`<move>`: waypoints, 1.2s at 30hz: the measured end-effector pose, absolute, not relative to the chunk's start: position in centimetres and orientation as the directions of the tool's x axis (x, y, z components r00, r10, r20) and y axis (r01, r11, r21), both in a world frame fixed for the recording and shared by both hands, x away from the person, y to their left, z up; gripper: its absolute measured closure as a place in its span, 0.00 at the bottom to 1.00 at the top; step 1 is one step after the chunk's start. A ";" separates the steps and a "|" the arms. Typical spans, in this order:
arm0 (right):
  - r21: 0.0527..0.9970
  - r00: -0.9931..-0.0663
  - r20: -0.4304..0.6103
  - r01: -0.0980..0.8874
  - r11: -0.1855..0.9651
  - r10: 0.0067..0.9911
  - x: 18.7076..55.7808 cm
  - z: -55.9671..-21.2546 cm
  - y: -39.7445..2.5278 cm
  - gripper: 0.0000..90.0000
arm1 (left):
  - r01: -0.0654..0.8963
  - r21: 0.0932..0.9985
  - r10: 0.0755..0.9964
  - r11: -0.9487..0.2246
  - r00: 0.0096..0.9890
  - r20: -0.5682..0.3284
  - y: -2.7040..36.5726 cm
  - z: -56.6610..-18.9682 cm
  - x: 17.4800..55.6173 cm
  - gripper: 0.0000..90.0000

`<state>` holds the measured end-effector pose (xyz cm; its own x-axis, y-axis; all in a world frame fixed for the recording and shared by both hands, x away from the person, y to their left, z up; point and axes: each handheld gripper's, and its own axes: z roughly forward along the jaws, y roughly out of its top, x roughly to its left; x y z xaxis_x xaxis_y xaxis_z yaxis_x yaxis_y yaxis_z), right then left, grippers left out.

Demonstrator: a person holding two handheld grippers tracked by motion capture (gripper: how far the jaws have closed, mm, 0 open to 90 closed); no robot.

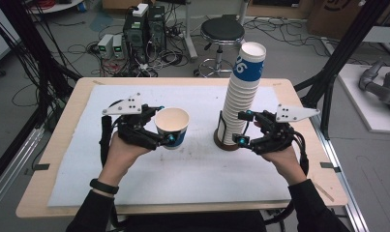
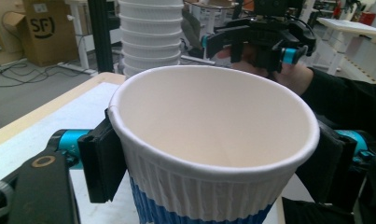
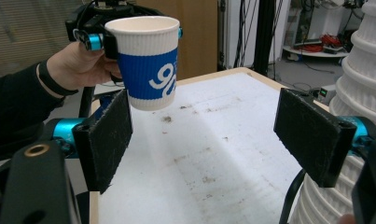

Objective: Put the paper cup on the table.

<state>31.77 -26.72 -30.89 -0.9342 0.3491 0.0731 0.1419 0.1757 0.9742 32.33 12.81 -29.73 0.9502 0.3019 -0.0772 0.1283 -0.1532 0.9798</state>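
Note:
A white paper cup (image 1: 172, 126) with a blue band hangs upright just above the white mat, left of centre. My left gripper (image 1: 164, 124) is shut on it, with one pad on each side of the ribbed wall (image 2: 213, 186). A tall, slightly leaning stack of the same cups (image 1: 243, 87) stands in a wire holder on a brown base (image 1: 225, 144), right of centre. My right gripper (image 1: 243, 127) is open beside the stack's lower part, with nothing between its pads (image 3: 311, 133). The right gripper view has the held cup (image 3: 148, 60) farther off and the stack (image 3: 367, 93) at its right edge.
The white mat (image 1: 197, 169) covers most of a wooden table (image 1: 62, 125). Black frame posts (image 1: 337, 58) rise by the table's right corner. On the floor behind stand a stool (image 1: 222, 31), computer cases (image 1: 144, 29) and loose cables.

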 end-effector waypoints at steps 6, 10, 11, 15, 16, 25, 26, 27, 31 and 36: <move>0.975 -0.935 0.068 0.137 0.177 0.348 31.9 -30.9 -26.6 0.22 | 0.128 0.979 0.349 -0.158 0.935 -0.066 13.7 -29.9 32.9 0.24; 0.974 -0.934 0.069 0.138 0.177 0.349 31.9 -30.9 -26.5 0.22 | 0.133 0.976 0.383 -0.173 0.922 -0.057 14.1 -30.1 33.4 0.24; 0.974 -0.935 0.069 0.138 0.177 0.347 32.0 -30.9 -26.5 0.22 | 0.134 0.975 0.390 -0.175 0.919 -0.057 14.2 -30.2 33.5 0.24; 0.974 -0.936 0.071 0.140 0.179 0.344 32.0 -30.9 -26.4 0.22 | 0.135 0.976 0.418 -0.173 0.907 -0.051 14.7 -30.4 33.9 0.24; 0.974 -0.936 0.071 0.140 0.178 0.344 32.0 -30.9 -26.3 0.22 | 0.134 0.976 0.422 -0.170 0.905 -0.051 14.8 -30.4 34.0 0.24; 0.974 -0.937 0.073 0.141 0.179 0.341 32.0 -31.0 -26.1 0.22 | 0.138 0.978 0.470 -0.154 0.881 -0.050 15.7 -30.8 35.0 0.24; 0.974 -0.937 0.070 0.138 0.180 0.343 32.0 -31.0 -26.1 0.22 | 0.140 0.978 0.472 -0.152 0.880 -0.052 15.8 -30.9 35.2 0.24; 0.974 -0.937 0.071 0.140 0.181 0.343 32.1 -31.0 -26.1 0.22 | 0.140 0.978 0.472 -0.152 0.880 -0.052 15.8 -30.9 35.2 0.24; 0.974 -0.936 0.070 0.140 0.181 0.344 32.1 -31.0 -26.1 0.22 | 0.149 0.980 0.495 -0.135 0.867 -0.063 16.4 -31.2 35.7 0.24; 0.973 -0.936 0.075 0.145 0.182 0.344 32.1 -31.0 -26.1 0.22 | 0.151 0.981 0.518 -0.123 0.853 -0.067 16.7 -31.5 36.3 0.24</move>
